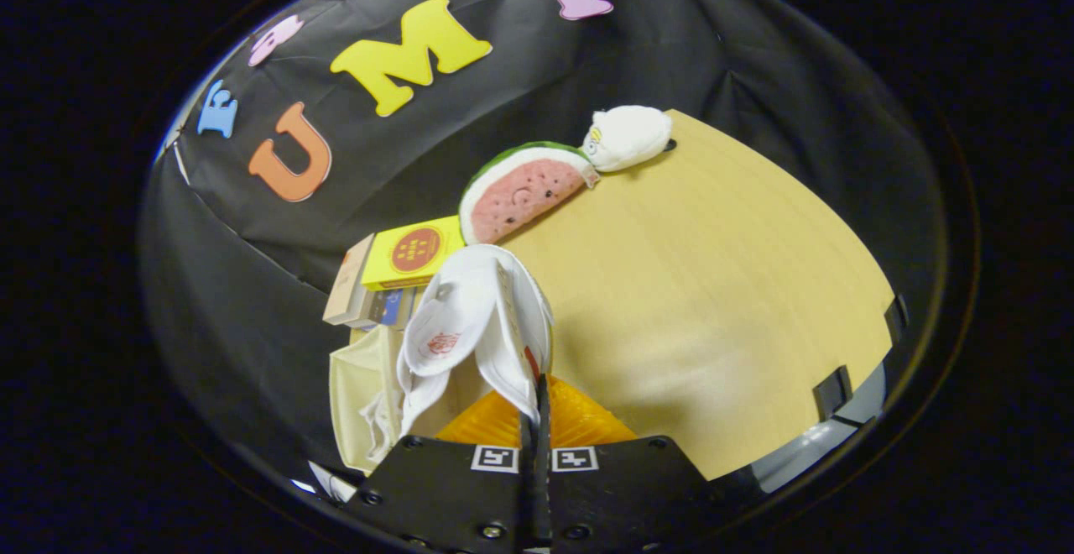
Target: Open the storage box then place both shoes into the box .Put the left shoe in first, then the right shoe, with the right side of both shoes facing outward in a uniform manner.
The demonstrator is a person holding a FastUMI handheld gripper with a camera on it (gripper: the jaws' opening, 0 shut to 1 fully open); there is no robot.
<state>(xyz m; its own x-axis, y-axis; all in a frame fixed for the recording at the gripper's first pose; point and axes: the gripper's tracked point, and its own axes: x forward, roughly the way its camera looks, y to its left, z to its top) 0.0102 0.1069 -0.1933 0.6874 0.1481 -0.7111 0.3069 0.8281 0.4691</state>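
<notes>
a white shoe is held by the gripper, whose two fingers are drawn close together with only a thin gap between them; the edge of the shoe's collar is pinched in that gap, so both fingers are seen pressing on it. the shoe is lifted and tilted, its opening turned toward the camera, and a small red emblem is visible on the inner tongue. white laces hang loose from the shoe on the left side.

directly beneath the shoe and just ahead of the fingers, an orange ribbed surface is seen, which appears to be part of the storage box; whether it is the lid or the body cannot be told. beside it on the left, a cream-coloured panel is seen, partly covered by the shoe; it cannot be told what it belongs to.

everything is set on a light wooden table. beyond the shoe, by the black cloth wall, a yellow carton with a red round mark is stacked on other small boxes. just beyond the carton, a plush watermelon slice is laid at the table's far edge, and a white plush toy is placed touching its far tip. the right part of the table is bare wood, with two dark clips fixed at its near right edge.
</notes>
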